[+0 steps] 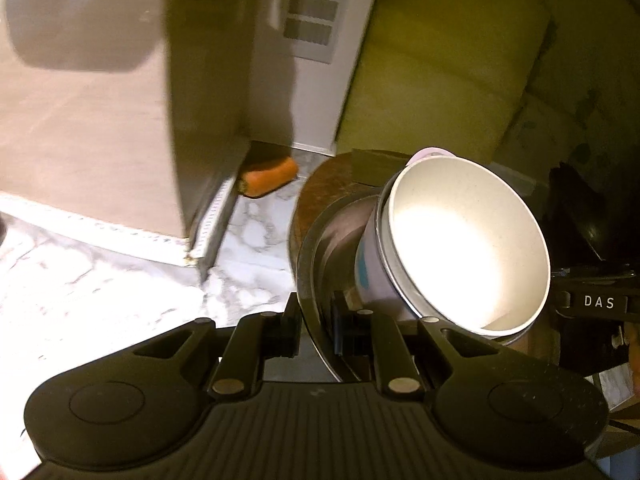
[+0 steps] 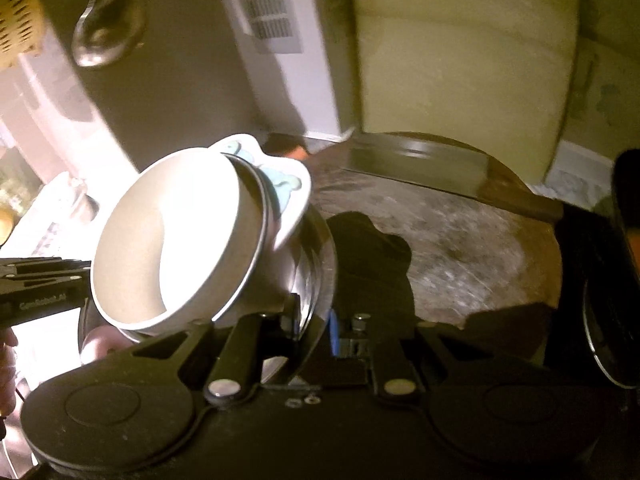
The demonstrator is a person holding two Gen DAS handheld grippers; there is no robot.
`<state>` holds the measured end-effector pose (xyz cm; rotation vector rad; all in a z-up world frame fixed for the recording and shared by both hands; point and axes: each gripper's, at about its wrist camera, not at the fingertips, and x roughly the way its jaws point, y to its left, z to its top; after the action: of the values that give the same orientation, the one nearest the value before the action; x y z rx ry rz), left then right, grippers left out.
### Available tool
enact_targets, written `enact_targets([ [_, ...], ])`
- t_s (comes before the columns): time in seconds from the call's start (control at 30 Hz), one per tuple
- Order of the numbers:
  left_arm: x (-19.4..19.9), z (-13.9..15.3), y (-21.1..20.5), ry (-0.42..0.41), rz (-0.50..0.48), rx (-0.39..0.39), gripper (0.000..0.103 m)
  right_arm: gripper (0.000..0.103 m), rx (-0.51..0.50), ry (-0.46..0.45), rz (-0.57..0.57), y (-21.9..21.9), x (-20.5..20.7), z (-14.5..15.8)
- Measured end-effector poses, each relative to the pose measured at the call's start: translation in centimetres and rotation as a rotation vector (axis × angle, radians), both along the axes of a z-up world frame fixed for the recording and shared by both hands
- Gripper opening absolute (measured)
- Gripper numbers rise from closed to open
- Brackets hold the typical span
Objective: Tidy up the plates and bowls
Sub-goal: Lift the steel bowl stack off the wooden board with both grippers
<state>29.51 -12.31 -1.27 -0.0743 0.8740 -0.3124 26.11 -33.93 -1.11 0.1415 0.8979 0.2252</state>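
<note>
A wide steel bowl [image 1: 320, 232] [image 2: 316, 248] hangs tilted above a round wooden table [image 2: 460, 240], gripped by its rim on two sides. Nested in it are a white bowl [image 1: 468, 248] [image 2: 172, 248], a steel-rimmed bowl around that, and a white dish with blue shapes [image 2: 290, 188]. My left gripper [image 1: 316, 316] is shut on the steel rim on one side. My right gripper [image 2: 314, 320] is shut on the rim on the opposite side. Each gripper shows at the edge of the other's view, the right gripper [image 1: 592, 302] and the left gripper [image 2: 40, 292].
A dark flat box [image 2: 416, 164] lies at the table's far edge. Behind it is a yellow-green cushioned seat [image 1: 440, 80]. Left of the table are a marble floor [image 1: 100, 280], a grey cabinet [image 1: 192, 100] and an orange object [image 1: 268, 178]. A dark round plate [image 2: 608, 320] is at the right edge.
</note>
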Motion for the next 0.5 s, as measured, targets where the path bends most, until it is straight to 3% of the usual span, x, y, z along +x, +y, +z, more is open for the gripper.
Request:
enact_targets([
  [0.5, -4.6, 1.7, 9.6, 0.025, 0.207, -0.006, 0.014, 0.015, 0.003, -0.014, 0.241, 9.7, 0.2, 1.0],
])
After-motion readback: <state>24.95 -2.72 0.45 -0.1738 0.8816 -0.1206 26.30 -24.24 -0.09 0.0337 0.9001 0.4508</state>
